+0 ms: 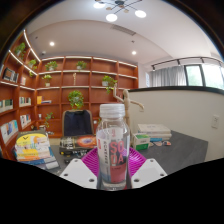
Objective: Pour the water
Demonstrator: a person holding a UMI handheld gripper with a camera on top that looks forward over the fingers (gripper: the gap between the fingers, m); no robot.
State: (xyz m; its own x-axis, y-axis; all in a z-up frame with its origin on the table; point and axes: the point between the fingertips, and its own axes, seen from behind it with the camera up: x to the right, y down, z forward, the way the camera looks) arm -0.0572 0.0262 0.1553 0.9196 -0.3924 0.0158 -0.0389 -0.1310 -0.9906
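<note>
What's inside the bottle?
The clear bottle between the tool's fingers looks see-through, but its pink label covers the middle, so the water level can't be told. A white cap closes the top.

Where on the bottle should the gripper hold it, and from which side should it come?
Grip the bottle at mid body, coming level from this side. It stands upright between the fingers, its straight labelled wall facing the pads; the neck narrows toward the cap.
</note>
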